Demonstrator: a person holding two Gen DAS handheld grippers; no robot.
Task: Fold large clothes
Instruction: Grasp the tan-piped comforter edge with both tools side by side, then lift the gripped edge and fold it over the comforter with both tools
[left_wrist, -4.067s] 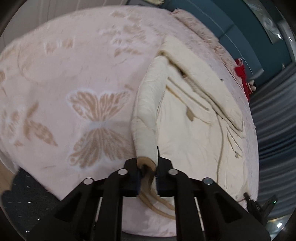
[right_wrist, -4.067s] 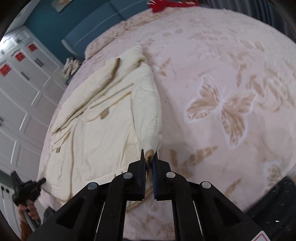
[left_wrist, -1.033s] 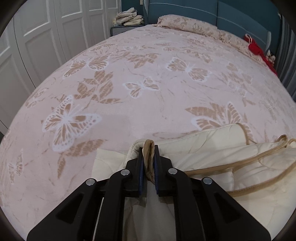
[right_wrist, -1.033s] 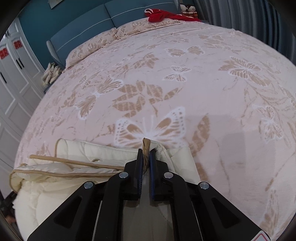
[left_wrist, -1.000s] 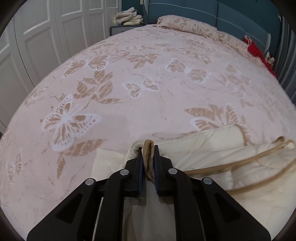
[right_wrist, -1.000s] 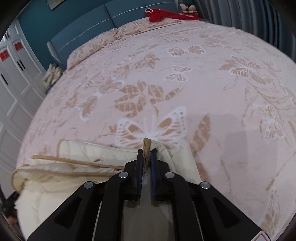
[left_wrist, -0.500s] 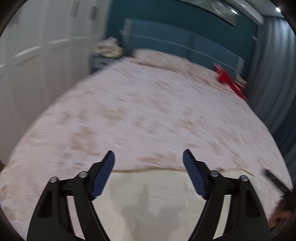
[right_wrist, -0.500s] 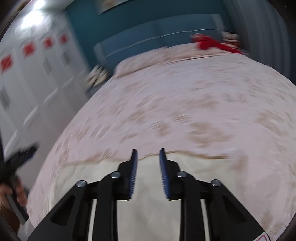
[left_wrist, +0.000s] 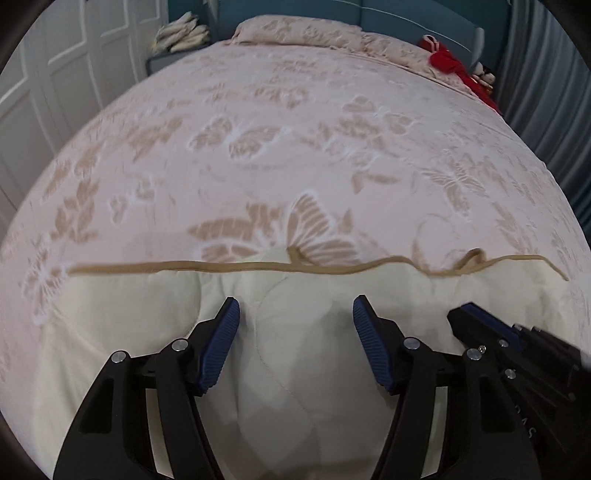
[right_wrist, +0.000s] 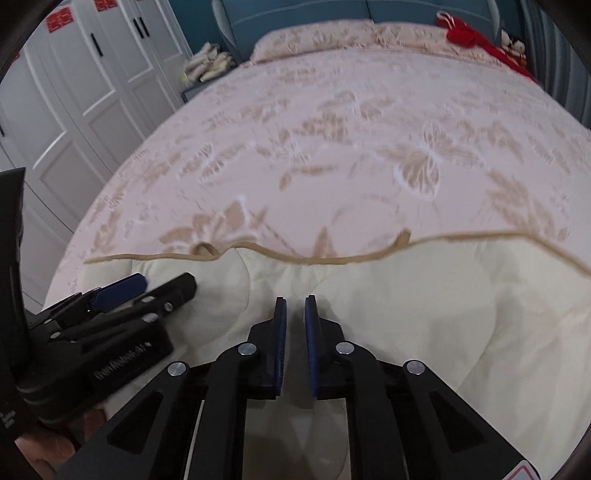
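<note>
A cream quilted garment (left_wrist: 295, 332) with tan trim (left_wrist: 236, 266) lies folded on the near part of the bed; it also shows in the right wrist view (right_wrist: 406, 295). My left gripper (left_wrist: 295, 310) is wide open and empty above the cream fabric. My right gripper (right_wrist: 295, 306) hovers over the fabric with its jaws a narrow gap apart and nothing between them. The right gripper (left_wrist: 491, 328) appears at the right of the left wrist view. The left gripper (right_wrist: 144, 286) appears at the left of the right wrist view.
The pink bedspread with butterfly print (left_wrist: 295, 129) stretches away to a blue headboard (right_wrist: 332, 14). A red item (left_wrist: 447, 62) lies at the far right corner. White wardrobe doors (right_wrist: 92, 74) stand to the left, with a pile of pale cloth (right_wrist: 210, 61) on a nightstand.
Both grippers let go of the garment's trimmed edge, which now lies flat on the bed. The left jaws opened wide; the right jaws opened slightly. Both grippers drew back over the fabric.
</note>
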